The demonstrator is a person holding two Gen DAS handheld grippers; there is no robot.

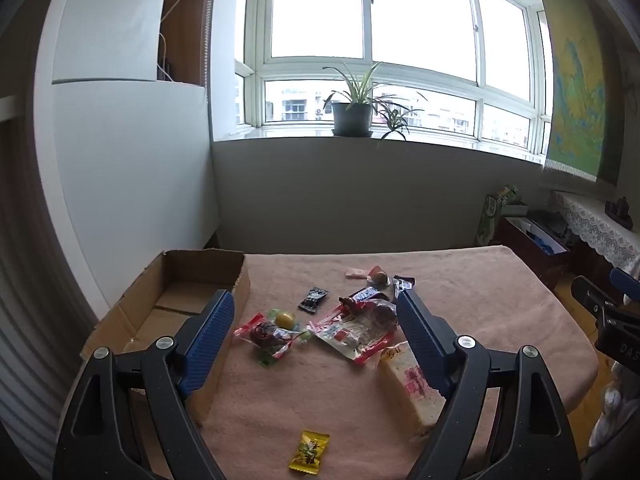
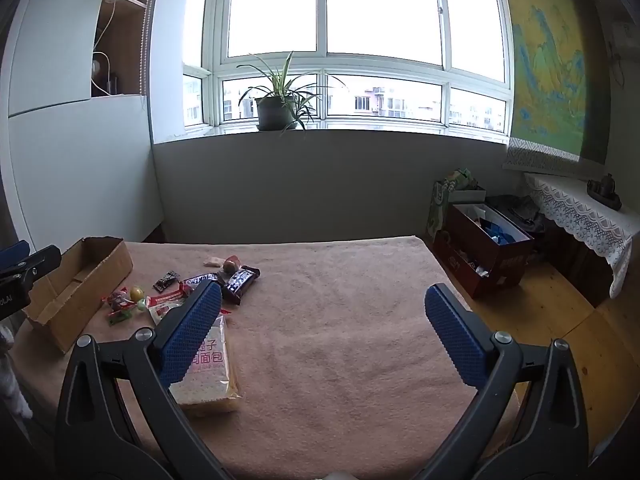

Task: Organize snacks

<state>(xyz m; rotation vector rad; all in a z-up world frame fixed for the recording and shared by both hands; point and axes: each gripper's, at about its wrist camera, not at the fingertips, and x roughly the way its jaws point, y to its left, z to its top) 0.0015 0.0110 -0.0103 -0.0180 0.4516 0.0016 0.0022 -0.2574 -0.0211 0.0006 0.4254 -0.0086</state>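
Pink-covered table (image 2: pixel 340 340) — snacks (image 1: pixel 352 328), cardboard box (image 1: pixel 192 280)

This is a room in a home, likely a flat high up. A wide window (image 2: pixel 360 52) looks out on apartment blocks, and a potted spider plant (image 2: pixel 276 104) stands on its sill. Right of the window hangs a landscape scroll painting (image 2: pixel 548 76); below that, a lace-edged cloth (image 2: pixel 580 216) covers a side cabinet. Under the window, a table draped in a pink towel (image 2: pixel 340 320) carries scattered snacks (image 1: pixel 352 320) and a cardboard box (image 1: pixel 180 296).
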